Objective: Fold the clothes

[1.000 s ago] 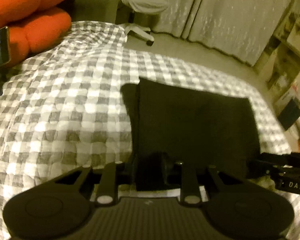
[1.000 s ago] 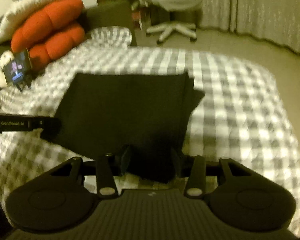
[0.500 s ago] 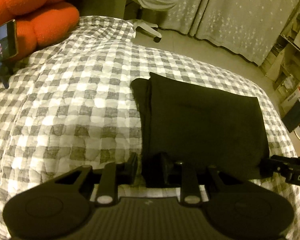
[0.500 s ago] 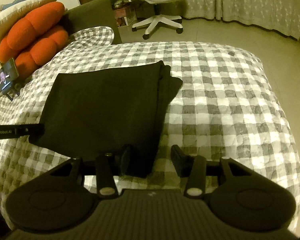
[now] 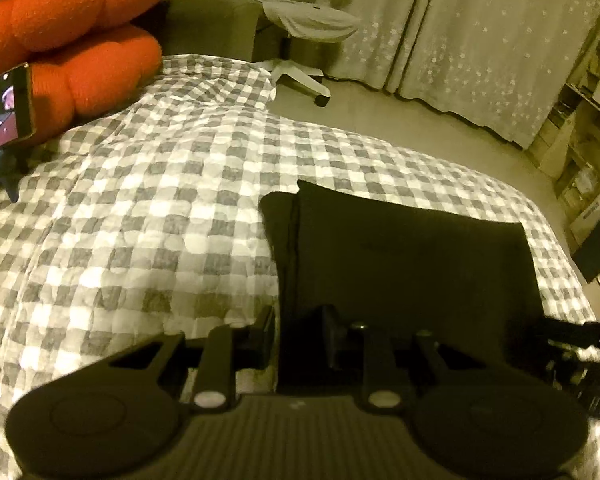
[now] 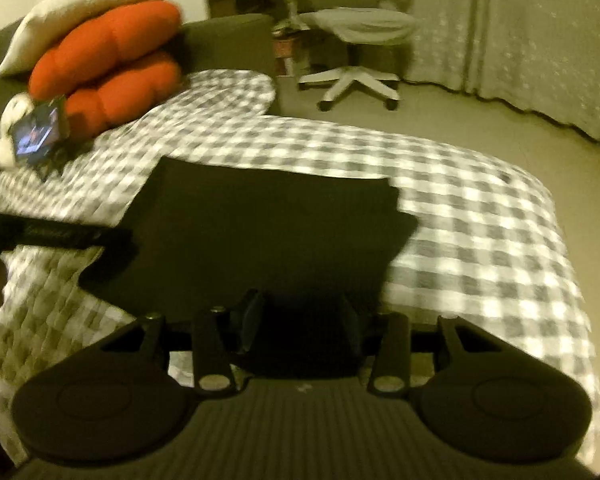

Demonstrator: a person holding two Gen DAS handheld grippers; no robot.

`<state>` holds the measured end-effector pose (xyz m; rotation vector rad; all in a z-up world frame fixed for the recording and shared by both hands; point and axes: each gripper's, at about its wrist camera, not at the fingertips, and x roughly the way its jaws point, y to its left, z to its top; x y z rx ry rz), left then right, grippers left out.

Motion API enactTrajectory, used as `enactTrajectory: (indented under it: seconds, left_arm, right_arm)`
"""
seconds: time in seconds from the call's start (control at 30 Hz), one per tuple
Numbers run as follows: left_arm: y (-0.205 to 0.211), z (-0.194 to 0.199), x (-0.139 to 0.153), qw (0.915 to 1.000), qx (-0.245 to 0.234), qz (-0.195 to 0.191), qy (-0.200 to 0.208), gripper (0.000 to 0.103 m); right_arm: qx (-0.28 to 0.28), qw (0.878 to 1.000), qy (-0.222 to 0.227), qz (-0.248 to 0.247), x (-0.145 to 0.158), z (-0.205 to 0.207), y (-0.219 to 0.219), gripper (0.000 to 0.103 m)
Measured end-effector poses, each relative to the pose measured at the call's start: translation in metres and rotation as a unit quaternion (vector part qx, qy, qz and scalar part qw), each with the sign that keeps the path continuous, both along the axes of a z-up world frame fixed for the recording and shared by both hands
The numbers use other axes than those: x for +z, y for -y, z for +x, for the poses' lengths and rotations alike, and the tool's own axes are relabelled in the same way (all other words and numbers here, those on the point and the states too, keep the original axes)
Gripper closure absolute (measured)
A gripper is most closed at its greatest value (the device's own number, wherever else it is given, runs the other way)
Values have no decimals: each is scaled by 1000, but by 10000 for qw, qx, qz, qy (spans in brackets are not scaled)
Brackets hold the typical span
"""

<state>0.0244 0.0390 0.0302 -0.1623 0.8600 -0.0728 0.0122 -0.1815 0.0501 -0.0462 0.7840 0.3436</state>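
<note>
Black folded cloth garment point(image 5: 412, 264) lies flat on the bed w/ grey-and-white checked cover point(image 5: 148, 216), nr the bed's near edge, roughly rectangular, w/ a narrower folded layer sticking out along one side. Left tongs point(image 5: 298, 334) sit at the garment's near edge by its left corner, fingers apart, cloth between them; can't tell if they pinch it. Right tongs point(image 6: 300, 322) sit at the near edge twd the right corner, fingers apart w/ dark cloth between; grip unclear, view blurred. Each tool shows in the other's view at the garment's side. Orange puffy cushion point(image 6: 108, 64) and a small lit screen point(image 6: 40, 134) rest at the bed's far-left corner. White-base swivel chair point(image 6: 356, 52) stands on the floor beyond the bed's far edge.
</note>
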Motion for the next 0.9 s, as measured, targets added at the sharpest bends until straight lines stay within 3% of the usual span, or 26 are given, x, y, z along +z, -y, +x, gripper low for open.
enactTrajectory:
  seconds: [0.3, 0.9]
  left_arm:
    - [0, 11, -3, 10000, 77, -20, -42, 77]
    - [-26, 33, -1, 9986, 354, -397, -29, 76]
  right_arm:
    - [247, 9996, 90, -115, -9, 15, -27, 57]
    - [-174, 9990, 417, -17, -12, 61, -29, 56]
